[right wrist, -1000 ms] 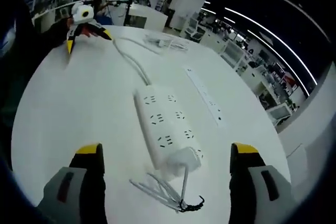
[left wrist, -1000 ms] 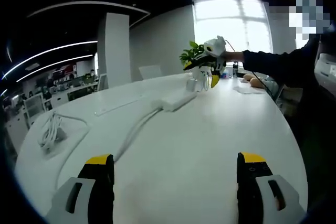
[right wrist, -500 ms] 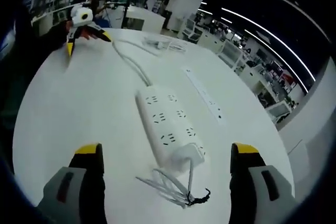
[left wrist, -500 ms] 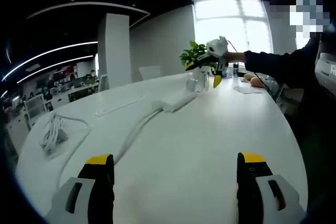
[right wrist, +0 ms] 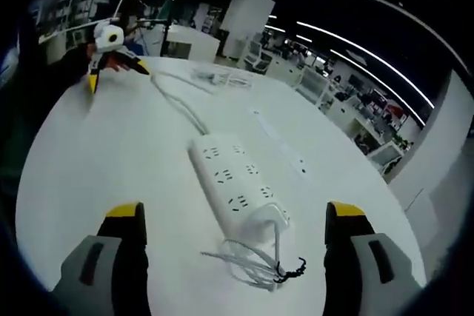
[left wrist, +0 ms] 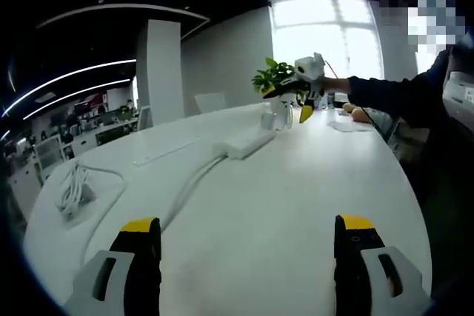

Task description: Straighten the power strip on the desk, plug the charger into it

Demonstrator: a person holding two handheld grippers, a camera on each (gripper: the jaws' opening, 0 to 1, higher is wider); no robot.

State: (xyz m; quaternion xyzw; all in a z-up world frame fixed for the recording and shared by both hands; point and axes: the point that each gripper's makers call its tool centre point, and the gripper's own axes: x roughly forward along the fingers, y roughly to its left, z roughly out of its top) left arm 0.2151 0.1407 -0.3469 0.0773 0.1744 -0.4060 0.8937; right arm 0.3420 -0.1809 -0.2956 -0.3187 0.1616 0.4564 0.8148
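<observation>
A: White power strip [right wrist: 235, 188] lies skewed mid-desk [right wrist: 111, 160], charger [right wrist: 266, 220] at its near end; right gripper [right wrist: 233, 238] wide, empty.

B: Left gripper [left wrist: 248, 253] wide too. Snagging the coiled wire [right wrist: 248, 268] could drag the charger.

Bare worktop [left wrist: 296, 205] lies open ahead of the left gripper [left wrist: 248, 268]; the power strip's cable [left wrist: 189, 186] runs along its left. Ahead of the right gripper [right wrist: 233, 260], the power strip [right wrist: 229, 186], the charger [right wrist: 268, 217] resting on its near end and the charger's bundled cord [right wrist: 255, 268] lie between the spread fingers [right wrist: 122, 238].
</observation>
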